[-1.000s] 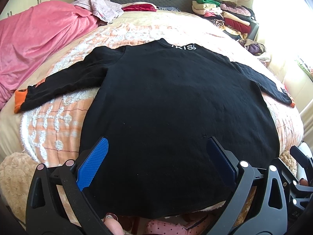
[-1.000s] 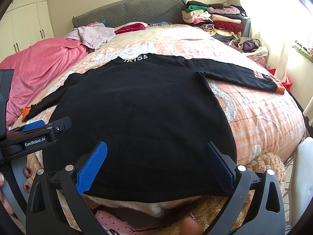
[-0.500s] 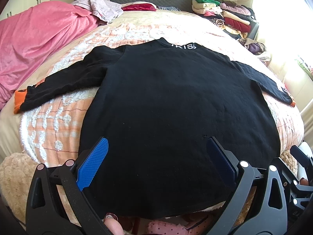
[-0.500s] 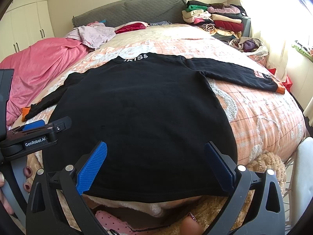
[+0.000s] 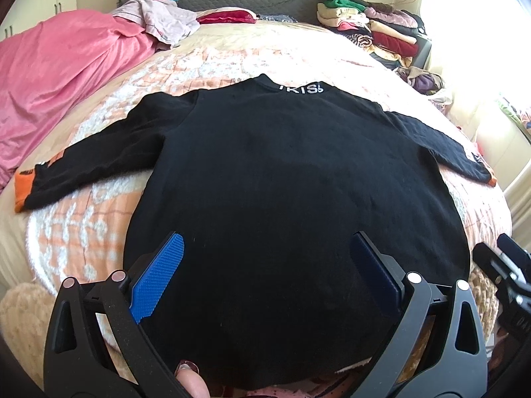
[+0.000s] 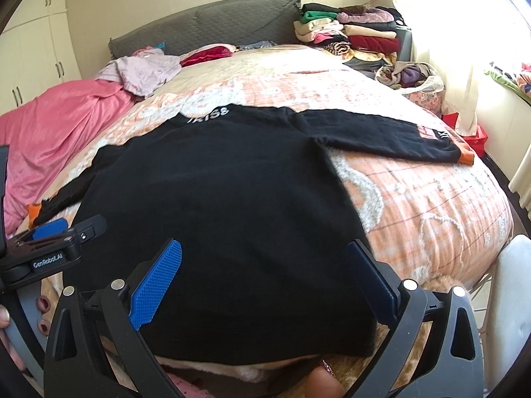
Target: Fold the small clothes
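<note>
A black long-sleeved sweater (image 5: 282,172) lies spread flat, back up, on the bed, collar with white letters at the far side, both sleeves out to the sides with orange cuffs. It also shows in the right wrist view (image 6: 215,199). My left gripper (image 5: 265,272) is open, hovering over the sweater's near hem at the left-middle. My right gripper (image 6: 262,275) is open over the hem's right part. The left gripper's body (image 6: 49,248) shows at the left of the right wrist view.
The bed has a peach and white quilt (image 6: 415,192). A pink blanket (image 5: 56,76) lies at the left. Loose clothes (image 5: 159,23) sit by the grey headboard. A pile of folded clothes (image 6: 351,36) stands at the back right. A fluffy beige cover (image 5: 20,318) hangs at the near edge.
Both grippers stay open over the hem. The views have hardly shifted and the sweater has not moved.
</note>
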`<state>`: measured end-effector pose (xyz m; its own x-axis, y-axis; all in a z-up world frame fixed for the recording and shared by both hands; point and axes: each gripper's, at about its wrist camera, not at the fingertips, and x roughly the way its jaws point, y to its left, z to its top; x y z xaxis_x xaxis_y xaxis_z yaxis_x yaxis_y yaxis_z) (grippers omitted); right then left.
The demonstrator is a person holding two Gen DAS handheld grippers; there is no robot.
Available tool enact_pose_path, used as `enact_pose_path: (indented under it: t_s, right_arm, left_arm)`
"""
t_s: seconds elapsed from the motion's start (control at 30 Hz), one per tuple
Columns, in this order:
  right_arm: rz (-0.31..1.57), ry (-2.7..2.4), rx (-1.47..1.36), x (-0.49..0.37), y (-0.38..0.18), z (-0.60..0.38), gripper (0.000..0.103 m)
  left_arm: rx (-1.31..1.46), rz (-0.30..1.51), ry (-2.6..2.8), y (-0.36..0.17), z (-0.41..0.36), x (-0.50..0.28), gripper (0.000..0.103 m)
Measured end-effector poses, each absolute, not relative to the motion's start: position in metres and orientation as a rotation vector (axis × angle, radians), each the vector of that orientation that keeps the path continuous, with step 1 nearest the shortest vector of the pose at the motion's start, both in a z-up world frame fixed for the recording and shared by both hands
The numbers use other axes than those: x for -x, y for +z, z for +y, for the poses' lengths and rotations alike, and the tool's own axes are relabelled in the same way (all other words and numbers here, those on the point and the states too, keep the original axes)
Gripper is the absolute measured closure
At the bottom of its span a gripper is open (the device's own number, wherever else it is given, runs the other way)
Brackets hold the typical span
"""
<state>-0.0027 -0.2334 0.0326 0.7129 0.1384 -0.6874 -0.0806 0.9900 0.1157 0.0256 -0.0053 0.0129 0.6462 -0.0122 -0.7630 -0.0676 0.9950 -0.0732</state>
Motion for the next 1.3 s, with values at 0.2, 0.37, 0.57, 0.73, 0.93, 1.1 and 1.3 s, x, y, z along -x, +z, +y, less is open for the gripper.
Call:
enact_pose_path:
  t_s: [0.2,0.37,0.57,0.73,0.93,1.1,1.3]
  right_arm:
    - [0.758,0.094,-0.114,-0.015,0.042,-0.252,0.004]
    - [0.751,0.076,-0.146,-0.028,0.048,-0.265,0.004]
    - [0.750,0.052,-0.168,-0.047,0.052,-0.278,0.004]
    - [0.747,0.028,-0.179,-0.062,0.055,-0.290,0.004]
    - [0.736,-0.013,-0.208,-0.084,0.061,-0.311,0.004]
    - [0.725,-0.071,-0.232,-0.104,0.066,-0.336,0.004]
    - [0.722,-0.138,-0.274,-0.127,0.068,-0.370,0.004]
  left_arm:
    - [0.106,0.883,0.028,0.016,-0.003,-0.042,0.009]
    - [0.125,0.883,0.012,0.021,-0.005,-0.055,0.009]
    - [0.115,0.878,-0.006,0.029,-0.007,-0.078,0.009]
    - [0.126,0.882,-0.008,0.036,-0.004,-0.101,0.009]
    - [0.138,0.910,-0.007,0.036,-0.001,-0.130,0.009]
    - [0.123,0.903,0.001,0.040,0.003,-0.153,0.009]
    - [0.091,0.888,0.009,0.047,0.009,-0.183,0.009]
